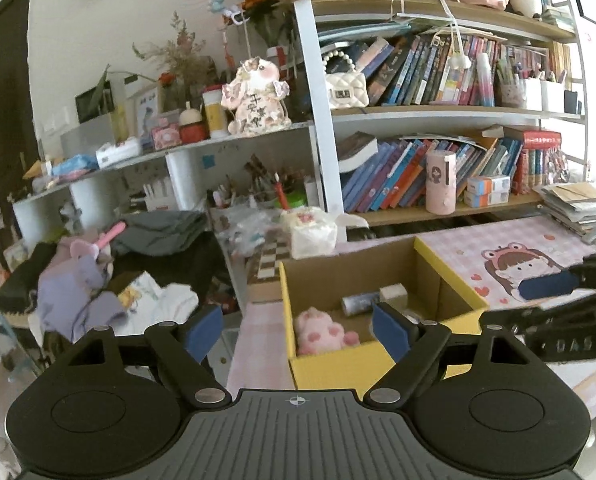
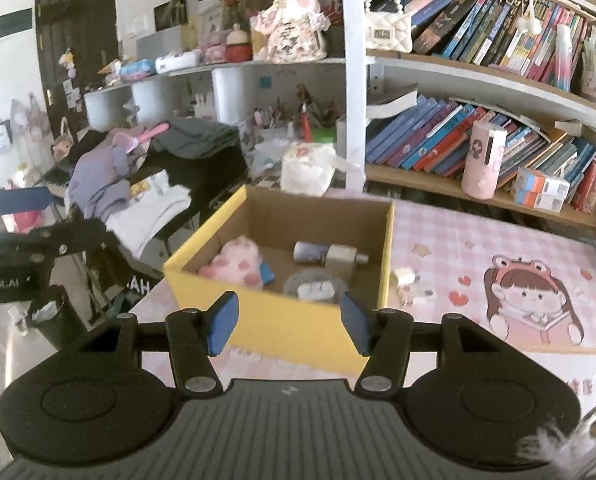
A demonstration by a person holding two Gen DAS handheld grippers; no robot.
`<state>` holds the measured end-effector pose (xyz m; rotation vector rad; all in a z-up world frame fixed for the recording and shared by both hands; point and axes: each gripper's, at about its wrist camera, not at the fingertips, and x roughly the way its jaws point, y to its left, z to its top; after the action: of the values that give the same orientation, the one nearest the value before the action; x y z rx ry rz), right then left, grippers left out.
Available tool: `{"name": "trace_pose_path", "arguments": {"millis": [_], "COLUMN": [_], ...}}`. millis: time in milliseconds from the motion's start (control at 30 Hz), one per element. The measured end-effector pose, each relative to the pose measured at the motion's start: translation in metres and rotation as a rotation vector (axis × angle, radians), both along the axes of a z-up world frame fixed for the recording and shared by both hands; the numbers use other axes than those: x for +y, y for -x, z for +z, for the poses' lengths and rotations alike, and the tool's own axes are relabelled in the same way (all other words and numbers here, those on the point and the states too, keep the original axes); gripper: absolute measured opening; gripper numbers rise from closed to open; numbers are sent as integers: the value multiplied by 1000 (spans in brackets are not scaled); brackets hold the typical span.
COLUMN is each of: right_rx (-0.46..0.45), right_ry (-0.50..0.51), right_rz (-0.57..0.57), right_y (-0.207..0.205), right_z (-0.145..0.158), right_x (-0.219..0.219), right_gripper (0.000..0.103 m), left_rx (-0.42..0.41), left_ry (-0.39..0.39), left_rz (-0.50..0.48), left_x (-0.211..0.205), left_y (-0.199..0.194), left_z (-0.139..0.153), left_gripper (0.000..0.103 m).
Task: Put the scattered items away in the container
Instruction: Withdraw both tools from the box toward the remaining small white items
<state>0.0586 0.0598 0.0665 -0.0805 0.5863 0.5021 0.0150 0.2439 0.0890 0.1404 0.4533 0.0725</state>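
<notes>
A yellow cardboard box (image 2: 281, 320) stands on the pink desk mat (image 2: 458, 240); it also shows in the left wrist view (image 1: 330, 368). Inside lie a pink plush toy (image 2: 237, 262), a silver cylinder (image 2: 312, 252), a grey block (image 2: 342, 258) and a grey round item (image 2: 314, 286). A small white item (image 2: 405, 276) lies on the mat right of the box. My right gripper (image 2: 285, 326) is open and empty, in front of the box's near wall. My left gripper (image 1: 298, 330) is open and empty at the box's left near corner. The right gripper's fingers (image 1: 546, 286) show at the right of the left wrist view.
Bookshelves (image 2: 478, 120) with books and a pink cylinder (image 2: 482, 160) stand behind the mat. A white tissue pack (image 2: 306, 172) sits behind the box. A chair with piled clothes (image 2: 137, 176) is at the left, off the desk. A stack of papers (image 1: 578, 208) lies at far right.
</notes>
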Motion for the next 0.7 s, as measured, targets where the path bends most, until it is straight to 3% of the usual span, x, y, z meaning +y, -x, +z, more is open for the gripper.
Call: {"name": "trace_pose_path", "arguments": {"millis": [367, 700], "right_rx": [147, 160], "right_ry": [-27, 60], "right_rz": [-61, -31], "right_y": [17, 26], "right_z": [-32, -45], "right_x": [-13, -15], "right_gripper": [55, 55], "left_rx": [116, 175], "left_ry": [71, 64], "left_rz": [-6, -53], "left_x": [-13, -41], "left_y": [21, 25], "left_z": [-37, -55], "left_gripper": [84, 84]}}
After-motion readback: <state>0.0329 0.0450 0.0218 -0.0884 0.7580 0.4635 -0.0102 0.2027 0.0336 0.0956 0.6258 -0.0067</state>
